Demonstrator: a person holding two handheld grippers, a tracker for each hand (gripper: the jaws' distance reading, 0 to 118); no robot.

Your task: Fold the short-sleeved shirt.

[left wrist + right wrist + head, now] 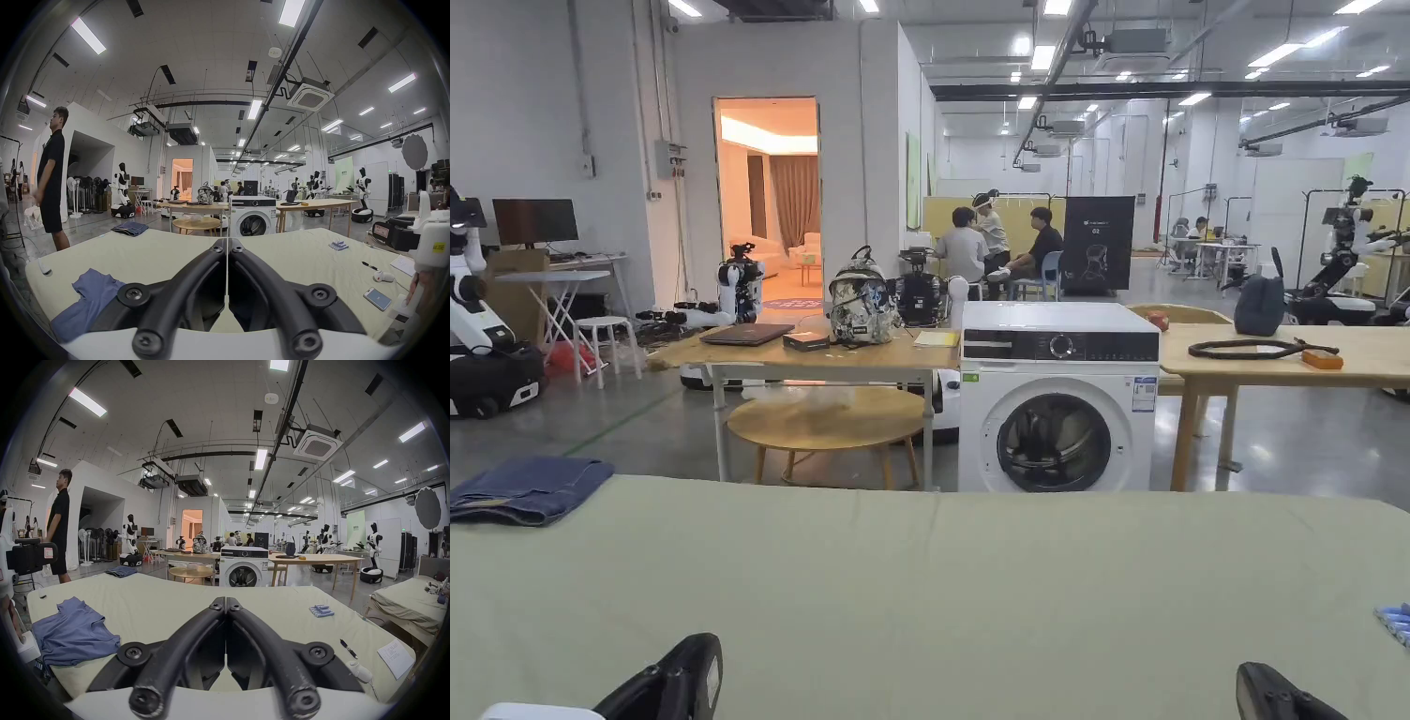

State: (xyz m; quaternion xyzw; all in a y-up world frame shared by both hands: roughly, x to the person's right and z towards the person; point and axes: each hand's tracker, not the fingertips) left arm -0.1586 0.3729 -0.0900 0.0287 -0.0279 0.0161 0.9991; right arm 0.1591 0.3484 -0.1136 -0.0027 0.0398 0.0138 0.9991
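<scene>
A blue short-sleeved shirt [73, 632] lies crumpled on the pale green table [170, 593] at the near left; the left gripper view has the same shirt [90, 299] low on its left. My left gripper [227, 240] is shut with nothing between its jaws, held above the table to the right of the shirt. My right gripper [226, 598] is shut and empty too, over the table's middle. In the head view the dark tops of the left gripper [670, 680] and right gripper [1280, 696] poke up at the bottom edge.
Folded jeans [530, 487] rest on the table's far left corner. Several blue batteries [321, 611], a pen [348, 649], a notepad [395, 660], a phone [377, 298] and a white controller [383, 276] lie on the right side. A person [58, 525] stands at left.
</scene>
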